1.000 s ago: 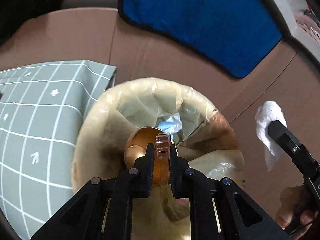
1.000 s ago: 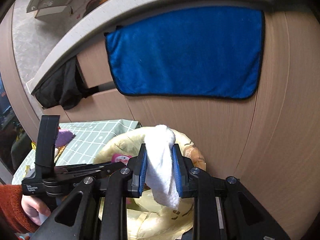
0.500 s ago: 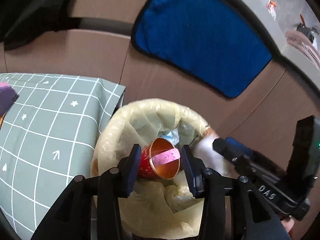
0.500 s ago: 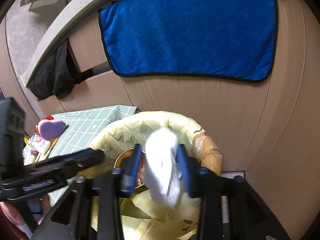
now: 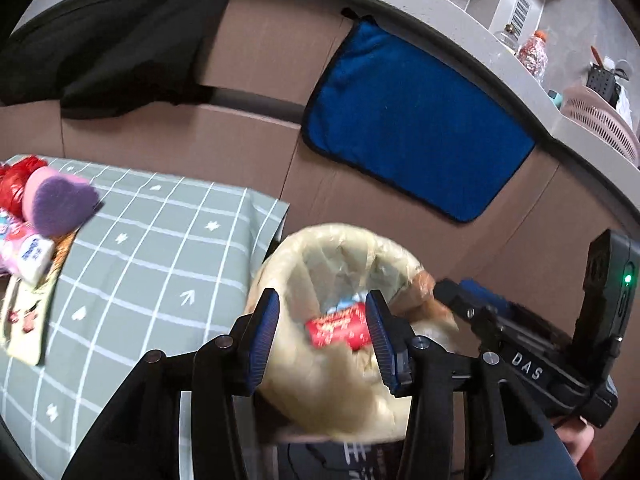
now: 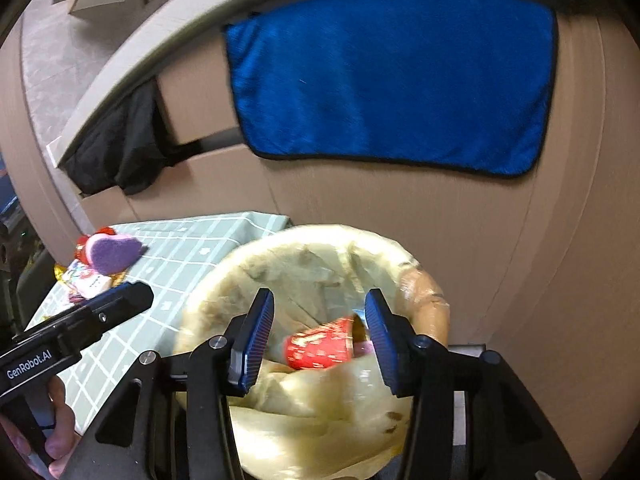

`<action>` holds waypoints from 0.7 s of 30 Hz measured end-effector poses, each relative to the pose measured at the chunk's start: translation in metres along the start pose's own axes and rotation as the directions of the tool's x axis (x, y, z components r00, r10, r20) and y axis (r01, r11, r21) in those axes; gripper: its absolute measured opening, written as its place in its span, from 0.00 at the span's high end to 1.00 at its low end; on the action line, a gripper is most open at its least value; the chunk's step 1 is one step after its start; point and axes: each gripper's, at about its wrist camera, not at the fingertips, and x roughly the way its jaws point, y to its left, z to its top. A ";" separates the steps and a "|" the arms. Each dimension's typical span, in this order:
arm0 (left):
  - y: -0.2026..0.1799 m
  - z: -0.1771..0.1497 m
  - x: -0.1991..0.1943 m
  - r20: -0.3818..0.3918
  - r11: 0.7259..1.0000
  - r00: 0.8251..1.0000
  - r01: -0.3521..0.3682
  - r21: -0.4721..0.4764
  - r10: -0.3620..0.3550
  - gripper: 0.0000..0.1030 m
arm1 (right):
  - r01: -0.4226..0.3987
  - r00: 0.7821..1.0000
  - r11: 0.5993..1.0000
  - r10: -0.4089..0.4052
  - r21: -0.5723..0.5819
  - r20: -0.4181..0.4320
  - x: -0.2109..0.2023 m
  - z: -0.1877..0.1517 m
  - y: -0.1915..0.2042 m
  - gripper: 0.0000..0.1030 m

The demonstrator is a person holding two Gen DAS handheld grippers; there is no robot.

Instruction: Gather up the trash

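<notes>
Left gripper [image 5: 320,336] sits at lower centre of its own view, fingers spread wide with nothing pressed between the pads. Right gripper [image 6: 318,342] is likewise at lower centre of its view, fingers wide apart and empty. Both point down over the lined bin [image 5: 280,264], judged so that anything let go falls straight into its mouth.

Red cup [image 5: 338,328] lies on its side inside the bin, framed between the left fingers but below them and clear of the pads; the same cup [image 6: 320,344] shows in the right view, resting on the crumpled liner. A scrap of pale blue wrapper sits beside it. No white tissue is clearly visible; it may be buried in the liner folds, cannot tell.

The bin stands at lower centre, just beside the corner of the green checked tablecloth [image 5: 160,248], judged convenient for a short carry from table to bin. More clutter remains at the left edge of the frame: a purple heart-shaped sponge [image 5: 60,204] on a pile of packets [image 5: 24,248]. Judgement: this drop is done; that pile is the next pickup
</notes>
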 end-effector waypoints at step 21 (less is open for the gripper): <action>0.159 -0.010 -0.175 0.295 0.861 0.846 -0.313 -0.401 0.445 0.56 | -0.264 0.963 0.931 0.270 -0.250 -0.013 0.002 0.021 0.187 0.56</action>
